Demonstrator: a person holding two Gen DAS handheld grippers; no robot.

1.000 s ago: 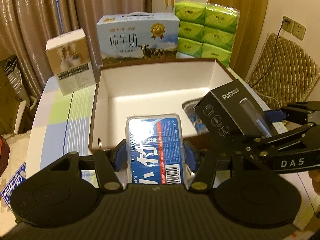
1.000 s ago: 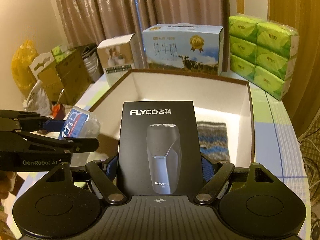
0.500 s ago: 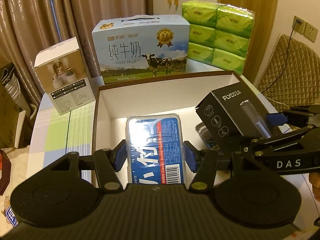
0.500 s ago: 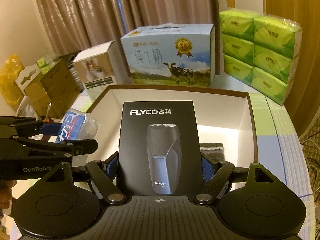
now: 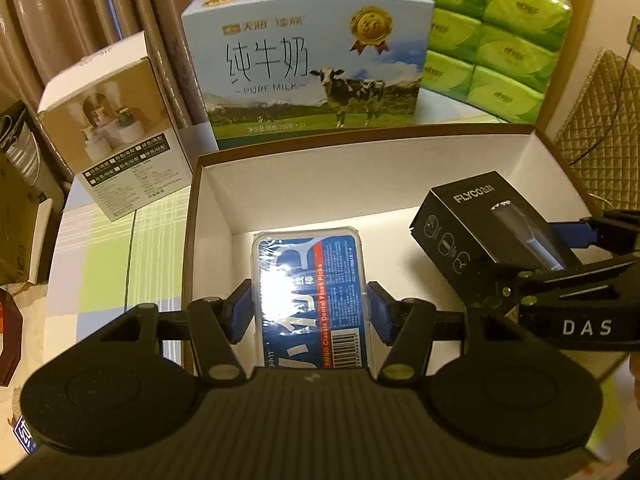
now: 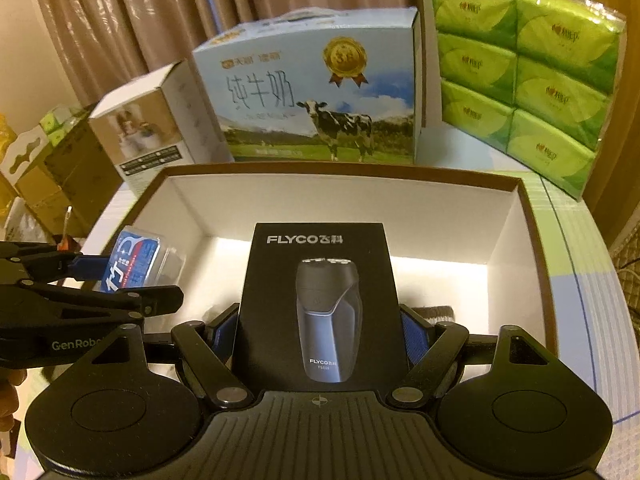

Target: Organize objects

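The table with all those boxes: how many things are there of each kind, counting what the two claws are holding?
Big open box: 1
Milk carton: 1
White product box: 1
Green tissue bundle: 1
Dental floss pick case, in the left gripper: 1
Black shaver box, in the right gripper: 1
Striped knitted item, mostly hidden in the open box: 1
Total: 7

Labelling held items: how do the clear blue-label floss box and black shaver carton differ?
The clear plastic floss-pick box with blue label is narrower and see-through; the black cardboard Flyco shaver carton is wider and opaque. Left gripper clamps the floss box, right gripper the carton. Both hang above the open white box.
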